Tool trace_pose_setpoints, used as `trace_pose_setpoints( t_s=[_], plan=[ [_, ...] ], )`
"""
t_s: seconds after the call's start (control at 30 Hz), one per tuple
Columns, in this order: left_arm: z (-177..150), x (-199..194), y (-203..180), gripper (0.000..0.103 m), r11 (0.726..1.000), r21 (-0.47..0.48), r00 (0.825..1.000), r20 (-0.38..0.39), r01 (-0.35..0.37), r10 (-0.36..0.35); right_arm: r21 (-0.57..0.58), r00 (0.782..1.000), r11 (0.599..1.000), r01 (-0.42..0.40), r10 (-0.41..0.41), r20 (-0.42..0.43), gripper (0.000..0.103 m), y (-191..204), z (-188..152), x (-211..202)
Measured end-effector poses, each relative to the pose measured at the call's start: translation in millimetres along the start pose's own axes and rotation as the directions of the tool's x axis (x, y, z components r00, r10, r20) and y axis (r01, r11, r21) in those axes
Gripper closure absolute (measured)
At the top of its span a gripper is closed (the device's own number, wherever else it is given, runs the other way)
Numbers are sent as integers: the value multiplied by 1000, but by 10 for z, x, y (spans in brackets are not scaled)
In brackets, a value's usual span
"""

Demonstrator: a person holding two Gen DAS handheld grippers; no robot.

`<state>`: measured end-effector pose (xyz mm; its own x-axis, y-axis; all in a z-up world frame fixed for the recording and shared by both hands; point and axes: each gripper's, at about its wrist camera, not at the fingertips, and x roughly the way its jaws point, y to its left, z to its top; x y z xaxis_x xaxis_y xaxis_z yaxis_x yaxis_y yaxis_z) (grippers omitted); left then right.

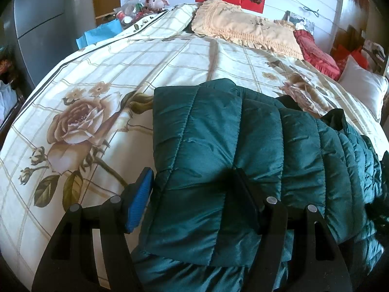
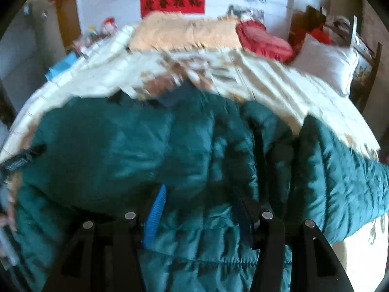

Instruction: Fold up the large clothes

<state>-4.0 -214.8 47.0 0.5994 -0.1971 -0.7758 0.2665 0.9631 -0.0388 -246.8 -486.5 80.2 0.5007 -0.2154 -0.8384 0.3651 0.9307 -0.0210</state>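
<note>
A dark green quilted puffer jacket point(image 1: 233, 150) lies on the bed, its left part folded over into a flat panel. My left gripper point(image 1: 192, 197) is open over the near left edge of that panel, with the blue-padded finger point(image 1: 138, 202) beside the jacket's edge and the other finger on top of it. In the blurred right wrist view the jacket point(image 2: 136, 146) fills the middle. My right gripper point(image 2: 201, 214) is open just above it, holding nothing. The left gripper's tip point(image 2: 24, 158) shows at the left edge there.
The bed has a cream floral cover point(image 1: 97, 92). At the head lie a beige fringed pillow point(image 1: 245, 29), a red cushion point(image 1: 318, 53) and a white pillow point(image 1: 362, 90). Clutter and a plush pig point(image 1: 158, 0) sit at the far left; a grey cabinet point(image 1: 39, 24) stands left.
</note>
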Motion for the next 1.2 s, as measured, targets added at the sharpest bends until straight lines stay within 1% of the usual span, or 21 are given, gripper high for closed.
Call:
trace_pose_setpoints(
  t_s=[0.03,0.1,0.17,0.3,0.33,0.4,0.47,0.53,0.57,0.6,0.77,0.87,0.9,0.97,1.2],
  plan=[
    [1,-12,-7,36,1000,3,1000,-2,-5,5,-2,1000,1000,2,-2,-1,50,0,-18,28],
    [7,-60,-4,36,1000,9,1000,-12,-3,3,-13,1000,1000,8,-8,1,50,17,-18,-42],
    [10,-144,6,36,1000,3,1000,-15,15,-15,5,1000,1000,-18,18,10,50,-2,-16,-188],
    [-2,-403,12,36,997,-30,997,25,68,-67,28,996,999,-33,31,88,50,-42,-8,-496],
    [-8,-439,2,36,997,-33,997,30,75,-74,35,995,999,-36,33,97,50,-55,-8,-526],
    [-39,-510,-55,36,995,-29,995,30,92,-91,40,995,999,-27,24,94,50,-43,13,-495],
    [-74,-529,-132,36,995,-15,995,21,94,-93,39,998,999,-2,0,57,50,-30,11,-325],
    [-116,-540,-201,36,996,-1,996,8,92,-92,43,1000,999,0,0,-3,50,-25,-23,-98],
    [-141,-549,-237,36,995,4,995,1,95,-95,45,1000,999,-7,8,-15,50,-23,-35,-43],
    [-159,-557,-257,36,995,6,995,-3,101,-101,44,1000,999,-4,5,-8,50,-17,-50,-34],
    [-211,-674,-395,36,992,28,992,2,123,-123,33,999,999,-12,10,43,49,13,-144,-359],
    [-216,-757,-480,36,989,33,989,16,145,-146,11,995,1000,22,-23,95,37,14,-203,-591],
    [-220,-789,-522,36,988,38,988,24,152,-153,9,993,1000,29,-29,111,35,-2,-224,-651],
    [-234,-829,-596,36,985,45,986,28,164,-166,8,990,999,42,-42,133,35,-62,-263,-772],
    [-296,-929,-796,36,979,76,982,21,188,-190,51,986,996,74,-81,148,35,-356,-368,-952]
  ],
)
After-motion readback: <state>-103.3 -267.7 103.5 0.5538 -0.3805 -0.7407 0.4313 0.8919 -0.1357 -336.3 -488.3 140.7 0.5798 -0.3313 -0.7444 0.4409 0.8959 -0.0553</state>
